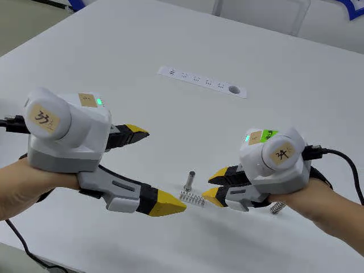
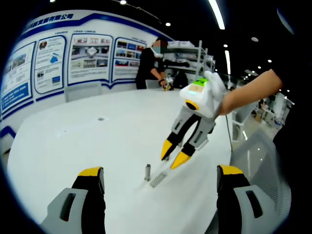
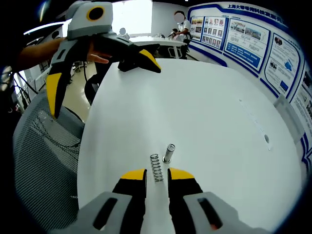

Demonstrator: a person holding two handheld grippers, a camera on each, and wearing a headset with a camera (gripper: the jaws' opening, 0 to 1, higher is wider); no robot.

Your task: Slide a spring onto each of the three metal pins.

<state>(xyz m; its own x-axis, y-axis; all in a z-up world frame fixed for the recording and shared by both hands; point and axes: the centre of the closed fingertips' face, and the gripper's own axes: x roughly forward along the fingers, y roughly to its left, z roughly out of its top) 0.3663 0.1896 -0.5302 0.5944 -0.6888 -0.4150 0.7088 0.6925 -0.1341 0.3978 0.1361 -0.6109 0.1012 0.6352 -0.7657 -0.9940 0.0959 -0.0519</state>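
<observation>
My right tool [image 1: 209, 188] is narrow and empty, lined up on the spring [image 1: 192, 198] beside the upright pin [image 1: 189, 181], and my left tool [image 1: 164, 170] is spread wide, ready to steady it.

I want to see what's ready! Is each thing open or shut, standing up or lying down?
Left hand-held gripper: wide open, empty.
Right hand-held gripper: open just a little, empty.
Short silver metal pin: standing upright, no spring on it.
Silver coil spring beside the pin: lying flat, loose.
Second silver coil spring, further right: lying flat.
White power strip: nothing plugged in.
</observation>
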